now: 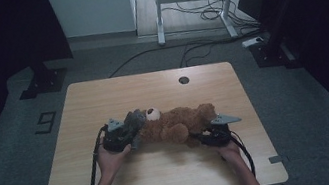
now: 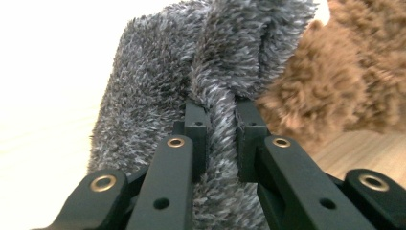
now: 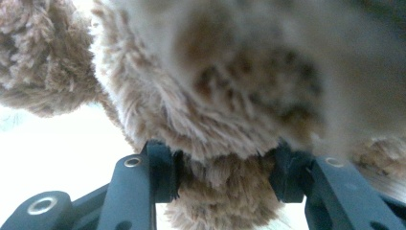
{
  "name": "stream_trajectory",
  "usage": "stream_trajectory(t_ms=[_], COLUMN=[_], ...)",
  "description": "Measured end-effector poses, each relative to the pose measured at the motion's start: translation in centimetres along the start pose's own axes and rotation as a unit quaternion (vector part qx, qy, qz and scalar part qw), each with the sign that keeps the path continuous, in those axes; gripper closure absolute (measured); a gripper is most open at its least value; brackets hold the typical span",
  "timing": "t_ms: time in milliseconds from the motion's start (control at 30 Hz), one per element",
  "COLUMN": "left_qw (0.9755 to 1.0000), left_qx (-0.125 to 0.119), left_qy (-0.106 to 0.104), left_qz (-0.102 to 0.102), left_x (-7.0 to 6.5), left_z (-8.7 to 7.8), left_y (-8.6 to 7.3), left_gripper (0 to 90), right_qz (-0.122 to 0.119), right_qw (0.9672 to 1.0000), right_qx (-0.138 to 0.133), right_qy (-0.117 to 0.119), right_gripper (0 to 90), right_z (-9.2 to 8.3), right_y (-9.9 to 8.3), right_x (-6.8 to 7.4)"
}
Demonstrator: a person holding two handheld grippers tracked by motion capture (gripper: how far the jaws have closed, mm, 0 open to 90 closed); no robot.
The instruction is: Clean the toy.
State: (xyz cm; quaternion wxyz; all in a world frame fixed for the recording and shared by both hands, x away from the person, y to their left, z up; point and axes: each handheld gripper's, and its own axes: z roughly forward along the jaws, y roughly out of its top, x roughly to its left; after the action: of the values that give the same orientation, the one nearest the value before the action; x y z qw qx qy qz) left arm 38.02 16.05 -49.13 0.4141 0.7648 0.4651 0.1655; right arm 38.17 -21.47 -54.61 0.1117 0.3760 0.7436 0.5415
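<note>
1. We are pinching a fold of the grey fleece cloth [image 2: 191, 86] between the left gripper [image 2: 220, 129] fingers — jaws nearly shut, pile bulging out on both sides of them.
2. We are clamping a brown limb of the teddy bear [image 3: 225, 124] with the right gripper [image 3: 222, 172], pads pressing into the fur.
3. Outward from both grips, the bear [image 1: 178, 123] is lying on its side on the table [image 1: 166, 173] between the grippers [image 1: 121, 135] [image 1: 215, 134], the cloth [image 1: 134, 119] just beside its head.
4. We are risking a slip — fleece is slick, so a hard pull could free the fold or drag the bear.
5. Which limb we are holding is blurred; whether the cloth wraps the head is hard to tell.
</note>
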Motion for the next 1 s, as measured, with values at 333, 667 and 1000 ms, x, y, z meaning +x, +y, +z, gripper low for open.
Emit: stream_trajectory(t_ms=[333, 667, 1000], left_qw=[0.9970, 0.9970, 0.9962], left_qx=[-0.053, 0.006, -0.002], left_qy=[-0.009, -0.051, -0.050], left_qz=[0.056, 0.058, 0.072], left_x=[-4.0, -7.6, -7.9], left_z=[-0.9, 6.6, 5.9], left_y=[5.8, 6.4, 5.0], left_gripper=[79.5, 79.4, 79.3], right_qz=[0.001, 0.054, 0.042], right_qw=[1.0000, 0.9985, 0.9979], right_qx=[-0.006, 0.006, -0.048], right_qy=[-0.006, -0.005, 0.004], right_gripper=[51.2, 34.0, 35.6], right_z=[2.1, 0.2, -5.2], right_y=[0.9, 0.7, 1.1], right_x=[-0.4, -1.2, -0.8])
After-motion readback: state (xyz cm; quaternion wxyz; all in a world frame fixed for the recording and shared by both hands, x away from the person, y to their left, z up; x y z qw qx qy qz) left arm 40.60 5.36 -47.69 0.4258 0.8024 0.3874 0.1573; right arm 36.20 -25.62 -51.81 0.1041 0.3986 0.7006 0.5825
